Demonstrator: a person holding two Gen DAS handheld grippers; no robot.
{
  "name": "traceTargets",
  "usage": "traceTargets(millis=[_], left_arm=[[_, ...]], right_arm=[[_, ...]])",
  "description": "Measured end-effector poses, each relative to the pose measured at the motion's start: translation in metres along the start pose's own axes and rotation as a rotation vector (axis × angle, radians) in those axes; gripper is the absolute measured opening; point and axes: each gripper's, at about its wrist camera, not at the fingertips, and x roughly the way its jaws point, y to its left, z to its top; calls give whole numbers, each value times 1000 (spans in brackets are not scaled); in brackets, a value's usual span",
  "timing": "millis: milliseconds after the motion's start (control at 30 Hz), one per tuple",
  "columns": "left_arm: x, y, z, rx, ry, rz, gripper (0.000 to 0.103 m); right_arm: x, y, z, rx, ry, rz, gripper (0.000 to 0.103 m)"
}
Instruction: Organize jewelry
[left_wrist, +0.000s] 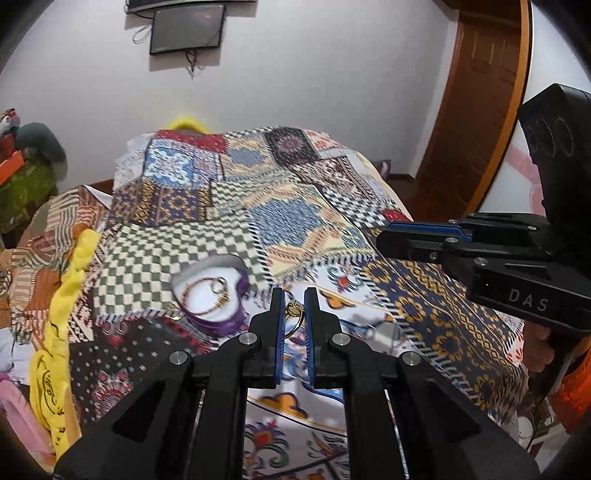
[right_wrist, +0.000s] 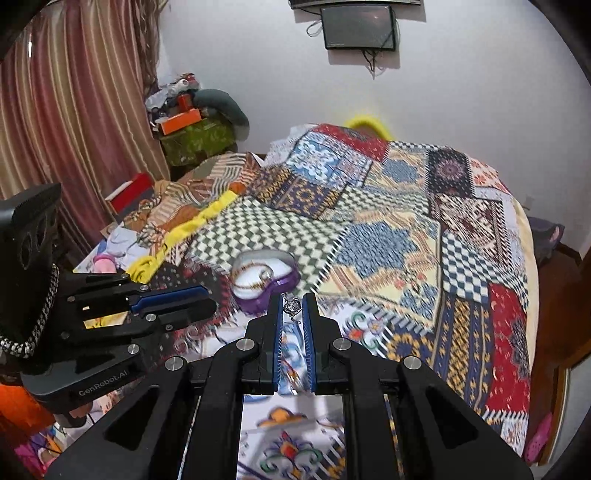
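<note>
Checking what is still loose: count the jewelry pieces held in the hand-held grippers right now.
2. A gold ring sits pinched in the left hand-held gripper; a silver heart-shaped piece in the right hand-held gripper. More jewelry lies in the purple heart-shaped box, not held.

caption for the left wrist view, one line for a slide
Left gripper pinching a gold ring above the patchwork bedspread, beside the heart-shaped jewelry box.

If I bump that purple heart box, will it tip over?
Probably not: the box looks low and wide, lying flat on the quilt. It seems small, so likely light and might slide. Its open top could let the bangle spill.
</note>
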Motion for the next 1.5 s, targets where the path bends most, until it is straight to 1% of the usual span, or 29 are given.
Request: traceTargets(millis=[167,300,700,900,1100,1233,1500], left_arm=[[-1,18,7,-23,-24,28,8],[1,33,11,-44,-38,47,8],[29,65,19,-80,-31,68,8],[53,79,21,-88,1,75,8],[82,88,18,-76,59,89,8],[100,93,11,-77,106,82,8],[114,98,5,-82,150,62,8]], right_arm=[[11,10,14,-11,-18,23,9],[25,15,23,-12,-15,35,9],[75,19,40,-7,47,45,9],[100,17,46,-8,101,45,9],[125,14,49,-5,161,51,10],[141,13,50,-5,202,54,9],[166,7,46,14,279,60,9]])
